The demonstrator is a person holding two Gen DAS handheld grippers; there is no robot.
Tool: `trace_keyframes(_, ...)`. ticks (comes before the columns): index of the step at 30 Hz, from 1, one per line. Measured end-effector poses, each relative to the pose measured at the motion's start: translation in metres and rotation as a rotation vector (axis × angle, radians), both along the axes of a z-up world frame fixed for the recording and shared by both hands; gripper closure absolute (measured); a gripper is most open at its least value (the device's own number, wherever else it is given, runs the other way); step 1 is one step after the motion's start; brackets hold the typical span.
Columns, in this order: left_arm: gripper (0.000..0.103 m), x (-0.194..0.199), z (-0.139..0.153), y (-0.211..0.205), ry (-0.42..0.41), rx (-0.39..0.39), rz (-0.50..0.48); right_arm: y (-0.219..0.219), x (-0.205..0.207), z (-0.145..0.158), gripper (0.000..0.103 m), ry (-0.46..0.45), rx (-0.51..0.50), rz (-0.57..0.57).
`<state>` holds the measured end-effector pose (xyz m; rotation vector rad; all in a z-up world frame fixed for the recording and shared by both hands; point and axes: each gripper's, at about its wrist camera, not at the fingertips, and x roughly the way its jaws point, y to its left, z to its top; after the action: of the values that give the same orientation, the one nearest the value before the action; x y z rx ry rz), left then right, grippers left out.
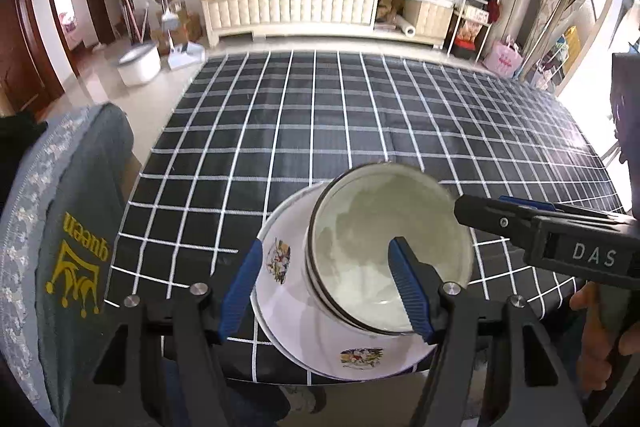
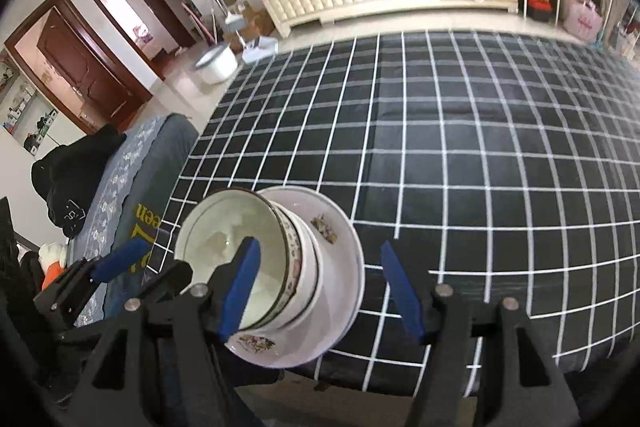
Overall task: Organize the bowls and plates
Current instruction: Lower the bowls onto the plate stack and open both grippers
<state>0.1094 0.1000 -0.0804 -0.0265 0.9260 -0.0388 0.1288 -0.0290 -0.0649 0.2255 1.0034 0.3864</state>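
Several white bowls (image 1: pixel 384 247) with dark rims sit nested on white plates (image 1: pixel 280 311) with flower decals, at the near edge of the table. In the left wrist view my left gripper (image 1: pixel 326 259) hovers open above this stack, its blue pads apart from the bowls. My right gripper (image 1: pixel 480 205) reaches in from the right, beside the top bowl's rim. In the right wrist view the bowls (image 2: pixel 228 247) and plates (image 2: pixel 340 267) lie below my open right gripper (image 2: pixel 320 255), which holds nothing. My left gripper (image 2: pixel 166 259) stands open just left of the stack.
A black cloth with white checks covers the table (image 1: pixel 320 127). A chair with a grey "queen" cover (image 1: pixel 72 247) stands at the table's left. A hand (image 1: pixel 600 327) holds the right gripper. A white pot (image 1: pixel 138 63) sits on the floor; a low cabinet (image 1: pixel 320 7) lines the far wall.
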Motion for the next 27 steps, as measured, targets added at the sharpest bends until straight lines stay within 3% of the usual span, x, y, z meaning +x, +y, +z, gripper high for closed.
trace_keyframes(4,0.040,-0.010,0.016,-0.010,-0.017,0.025,-0.008,-0.012,-0.019,0.009,0.032,-0.049,-0.027,-0.032)
trace_keyframes(16,0.040,-0.057,0.064,-0.043,-0.196,0.050,-0.029,-0.051,-0.063,0.047,0.027,-0.200,-0.114,-0.139)
trace_keyframes(18,0.034,-0.062,0.070,-0.046,-0.217,0.038,-0.008,-0.056,-0.069,0.050,0.025,-0.220,-0.125,-0.148)
trace_keyframes(23,0.034,-0.083,0.084,-0.048,-0.289,0.016,0.021,-0.063,-0.094,0.058,0.019,-0.277,-0.146,-0.172)
trace_keyframes(27,0.023,-0.104,0.092,-0.056,-0.344,0.025,0.015,-0.066,-0.112,0.059,0.012,-0.307,-0.162,-0.176)
